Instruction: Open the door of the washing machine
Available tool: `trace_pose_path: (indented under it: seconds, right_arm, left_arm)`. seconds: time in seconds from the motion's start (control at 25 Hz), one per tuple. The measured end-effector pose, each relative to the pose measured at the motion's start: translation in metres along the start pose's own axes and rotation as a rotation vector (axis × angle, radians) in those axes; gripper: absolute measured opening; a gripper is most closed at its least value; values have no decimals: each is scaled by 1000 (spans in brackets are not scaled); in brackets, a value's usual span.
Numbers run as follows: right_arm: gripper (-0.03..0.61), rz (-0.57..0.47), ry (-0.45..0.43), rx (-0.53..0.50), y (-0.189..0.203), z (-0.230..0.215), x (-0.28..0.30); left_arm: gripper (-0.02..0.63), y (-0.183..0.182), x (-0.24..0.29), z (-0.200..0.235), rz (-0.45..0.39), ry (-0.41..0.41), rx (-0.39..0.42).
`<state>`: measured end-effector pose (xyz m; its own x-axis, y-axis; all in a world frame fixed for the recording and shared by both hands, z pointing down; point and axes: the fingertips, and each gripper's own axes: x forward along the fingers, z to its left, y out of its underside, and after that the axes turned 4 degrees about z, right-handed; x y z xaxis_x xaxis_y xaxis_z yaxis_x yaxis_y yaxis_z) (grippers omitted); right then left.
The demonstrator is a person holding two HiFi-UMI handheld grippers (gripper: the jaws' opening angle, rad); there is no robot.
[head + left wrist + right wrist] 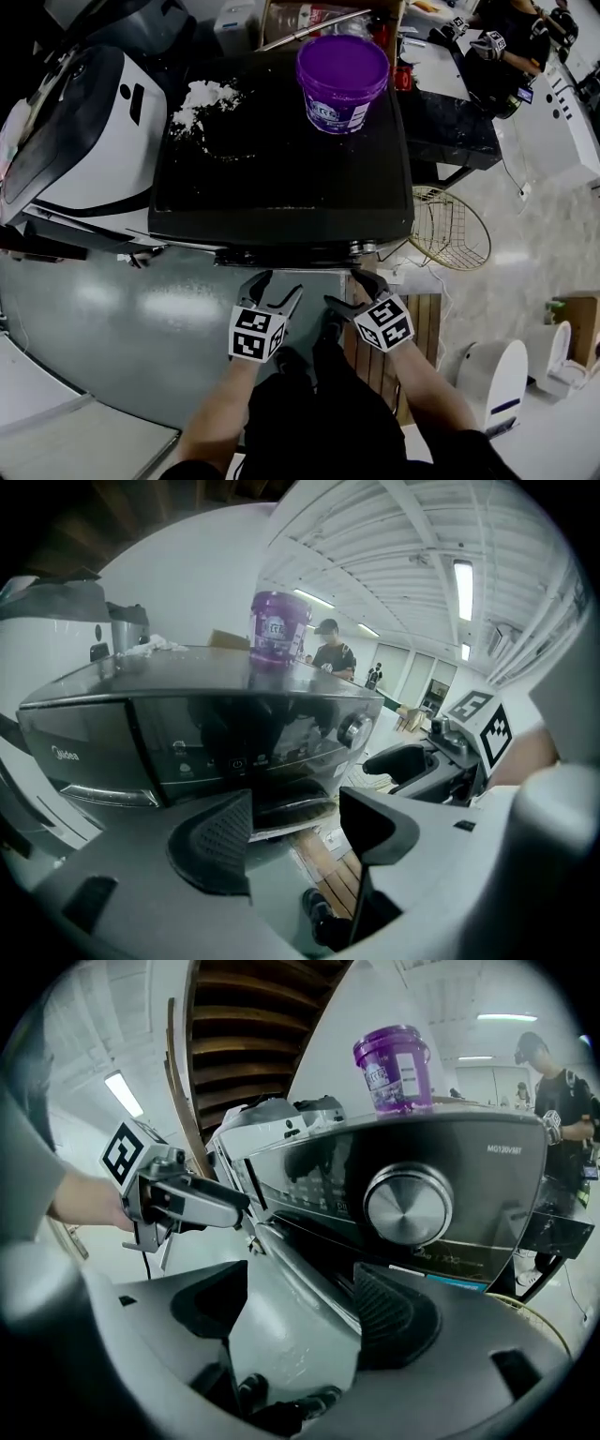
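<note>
The black washing machine (281, 159) stands before the person; its door, on the front below the control panel (234, 733), is hidden in the head view. On top of the machine stands a purple bucket (342, 82). Just before the machine's front edge are the left gripper (275, 289) and the right gripper (352, 291), both with jaws released and empty. The right one faces the machine's round knob (408, 1204)

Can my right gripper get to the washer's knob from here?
Probably yes. The right gripper, open and empty, sits just below the knob, and nothing stands between them.
</note>
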<state>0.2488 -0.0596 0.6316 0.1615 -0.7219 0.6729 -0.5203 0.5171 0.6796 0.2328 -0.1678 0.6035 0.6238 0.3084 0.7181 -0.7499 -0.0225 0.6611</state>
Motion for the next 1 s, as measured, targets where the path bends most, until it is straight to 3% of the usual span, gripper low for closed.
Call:
trace_pose_path:
  seconds: [0.44,0.72,1.0]
  right_arm:
    - [305,186,11,-59,35,-37,60]
    - [296,310,19,-157,58,-46,77]
    - [261,357,95,-207,73,-60,90]
  left_arm:
    - [305,22,26,19,49,-10,-62]
    - [305,33,25,26,82,-25,-100]
    - [305,41,29,32,95,-44,-154]
